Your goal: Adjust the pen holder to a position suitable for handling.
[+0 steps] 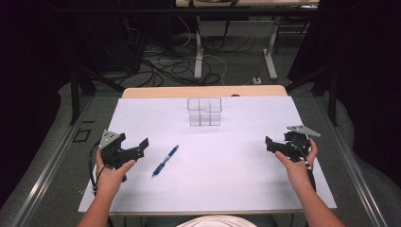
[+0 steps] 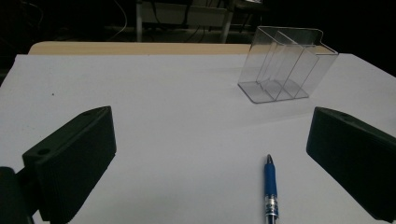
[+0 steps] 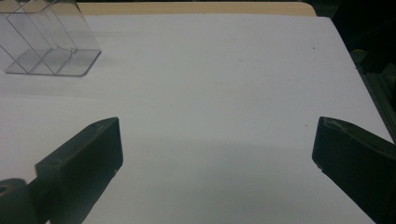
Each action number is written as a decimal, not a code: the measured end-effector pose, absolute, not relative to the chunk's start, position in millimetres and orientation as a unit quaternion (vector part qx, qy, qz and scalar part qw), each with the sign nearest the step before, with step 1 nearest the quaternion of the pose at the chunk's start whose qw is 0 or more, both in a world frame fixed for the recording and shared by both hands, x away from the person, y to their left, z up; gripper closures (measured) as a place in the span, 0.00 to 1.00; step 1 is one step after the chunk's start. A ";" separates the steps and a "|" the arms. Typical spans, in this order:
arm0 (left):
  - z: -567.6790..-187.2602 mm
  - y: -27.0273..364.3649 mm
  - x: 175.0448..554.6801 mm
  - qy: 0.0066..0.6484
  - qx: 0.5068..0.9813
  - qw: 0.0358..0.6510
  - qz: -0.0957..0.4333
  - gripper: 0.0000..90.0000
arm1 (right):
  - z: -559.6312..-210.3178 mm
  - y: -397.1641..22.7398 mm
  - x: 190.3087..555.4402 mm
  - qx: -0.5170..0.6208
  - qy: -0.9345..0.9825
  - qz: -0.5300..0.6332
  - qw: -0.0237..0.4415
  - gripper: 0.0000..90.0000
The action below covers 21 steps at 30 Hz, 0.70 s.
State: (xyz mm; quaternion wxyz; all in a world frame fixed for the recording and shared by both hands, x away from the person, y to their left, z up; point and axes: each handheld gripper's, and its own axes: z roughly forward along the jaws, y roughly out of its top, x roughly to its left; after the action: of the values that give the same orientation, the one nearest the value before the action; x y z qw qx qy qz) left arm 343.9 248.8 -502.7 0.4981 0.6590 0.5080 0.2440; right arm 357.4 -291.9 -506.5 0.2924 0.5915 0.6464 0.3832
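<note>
Where the white table (image 1: 213,184) runs toward its far edge, at twelve o'clock, a clear divided holder (image 1: 204,111) stands upright; its compartments hold nothing. A blue pen (image 1: 165,161) lies flat on the table at about eight o'clock from that holder, well apart from it, its length slanting toward one o'clock. Your left gripper (image 1: 137,149) sits at nine o'clock, just beside the pen, not touching it, jaws spread wide and gripping nothing. In the left gripper view the pen (image 2: 271,191) lies between the jaws, nearer the right one. Your right gripper (image 1: 273,144) rests at three o'clock, well apart from the pen, jaws likewise spread over bare table, pointing inward.
</note>
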 end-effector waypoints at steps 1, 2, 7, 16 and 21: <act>-502.7 248.8 343.9 0.508 0.659 0.498 0.244 0.01 | -507.1 -291.0 357.8 0.594 0.643 0.383 0.295 0.04; -502.8 251.3 343.7 0.510 0.661 0.494 0.244 0.01 | -506.9 -291.0 357.5 0.595 0.645 0.382 0.289 0.06; -498.8 251.5 341.3 0.512 0.656 0.496 0.251 0.01 | -507.5 -286.9 357.5 0.590 0.658 0.381 0.272 0.06; -499.2 251.0 340.6 0.512 0.658 0.492 0.253 0.01 | -498.0 -274.8 357.4 0.574 0.679 0.373 0.265 0.09; -500.7 252.1 342.3 0.520 0.654 0.490 0.250 0.03 | -496.1 -265.8 366.1 0.561 0.678 0.387 0.274 0.22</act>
State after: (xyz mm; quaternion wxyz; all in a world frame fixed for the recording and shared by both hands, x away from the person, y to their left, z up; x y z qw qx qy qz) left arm 342.3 252.1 -500.7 0.4895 0.6541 0.5198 0.2497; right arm 366.1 -265.8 -496.1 0.2740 0.5612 0.6783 0.3872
